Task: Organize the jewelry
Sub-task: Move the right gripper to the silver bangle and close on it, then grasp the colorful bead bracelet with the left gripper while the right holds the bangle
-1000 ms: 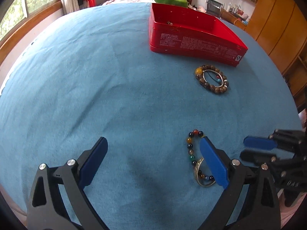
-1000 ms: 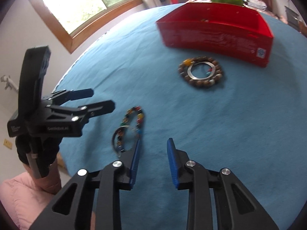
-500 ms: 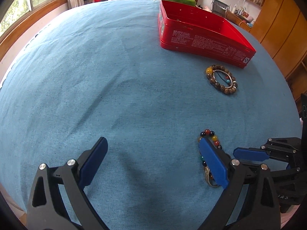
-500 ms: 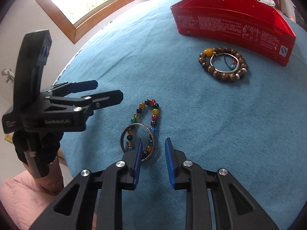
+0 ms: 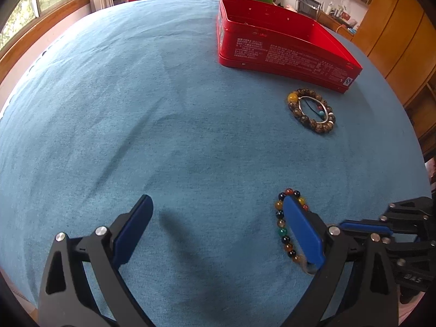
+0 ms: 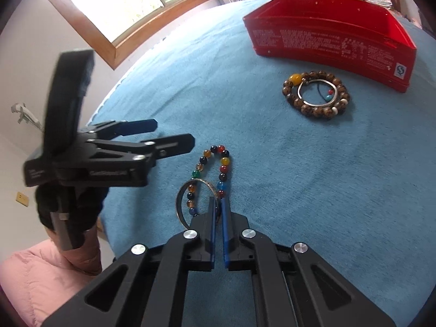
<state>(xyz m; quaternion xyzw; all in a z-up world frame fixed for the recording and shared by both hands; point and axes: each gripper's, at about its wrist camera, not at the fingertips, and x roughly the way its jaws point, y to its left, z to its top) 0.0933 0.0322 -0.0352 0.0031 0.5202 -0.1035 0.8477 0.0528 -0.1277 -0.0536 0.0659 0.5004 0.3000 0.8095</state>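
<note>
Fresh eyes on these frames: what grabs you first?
The red tin at the far side of the blue cloth, with a brown bead bracelet just in front of it. Nearer, the right gripper has just closed on the multicoloured bead bracelet and silver ring; the left gripper gapes open.

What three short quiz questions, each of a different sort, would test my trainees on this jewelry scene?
1. True or false: the right gripper is shut on the multicolored bead bracelet and metal bangle.
2. Which lies nearer the red tin box? A) brown wooden-bead bracelet B) multicolored bead bracelet
3. Fill in: the left gripper has its jaws ____.

Key: 1 true; 2 A; 3 open, over bare blue cloth.
</note>
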